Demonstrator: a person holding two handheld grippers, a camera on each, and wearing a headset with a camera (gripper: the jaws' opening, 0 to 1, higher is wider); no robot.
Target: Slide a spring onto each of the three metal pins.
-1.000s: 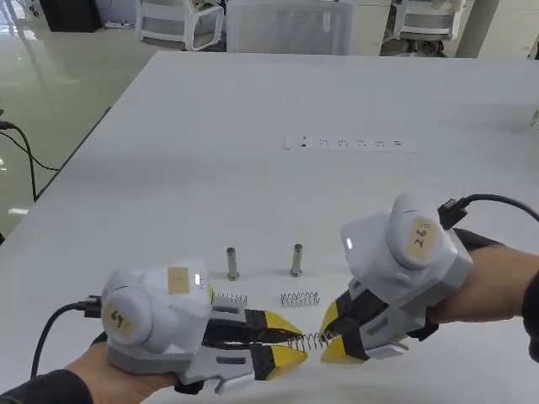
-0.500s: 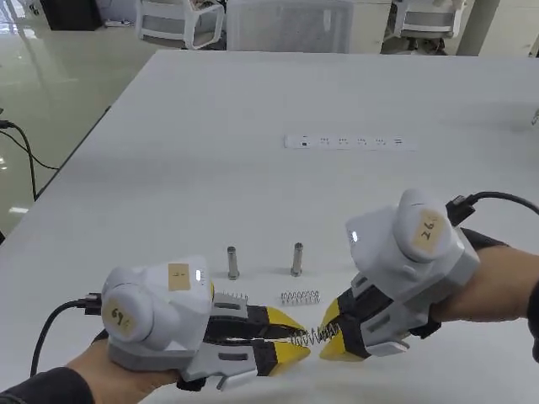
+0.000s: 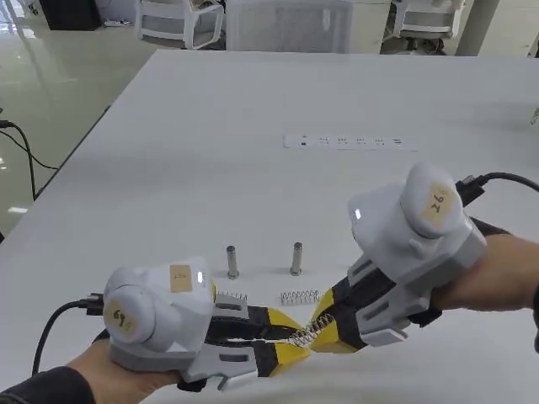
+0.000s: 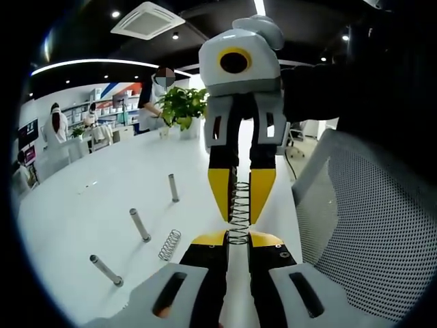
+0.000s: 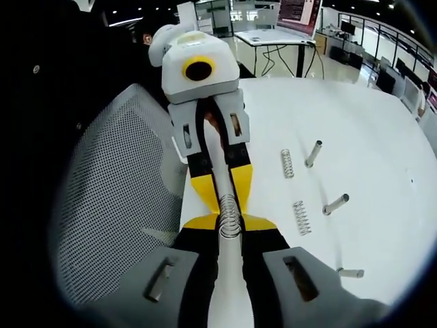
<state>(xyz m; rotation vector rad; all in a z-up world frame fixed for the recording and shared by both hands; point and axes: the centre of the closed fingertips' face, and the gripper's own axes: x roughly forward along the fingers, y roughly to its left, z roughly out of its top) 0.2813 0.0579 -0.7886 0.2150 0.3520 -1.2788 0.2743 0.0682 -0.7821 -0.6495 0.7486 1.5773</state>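
One spring (image 3: 305, 334) spans the short gap between my two grippers just above the table's near edge. The left gripper (image 3: 294, 340) is shut on one end and the right gripper (image 3: 319, 329) on the other, tip to tip. Seen from the left gripper view, the spring (image 4: 239, 198) runs up between the right gripper's yellow fingertips (image 4: 222, 201). Two metal pins (image 3: 232, 263) (image 3: 296, 259) stand upright just beyond the grippers. A third pin (image 4: 106, 269) stands in line with them. Two loose springs (image 3: 299, 296) (image 3: 230, 296) lie in front of the pins.
The white table (image 3: 253, 151) carries a white power strip (image 3: 349, 143) further back. Mesh chairs (image 3: 290, 25) stand past the far edge. A cable (image 3: 497, 179) trails from the right gripper, another cable (image 3: 55, 324) from the left.
The right gripper has risen and tipped more steeply, and its tips have come closer to the left gripper's. The stretch of spring showing between them has grown shorter.
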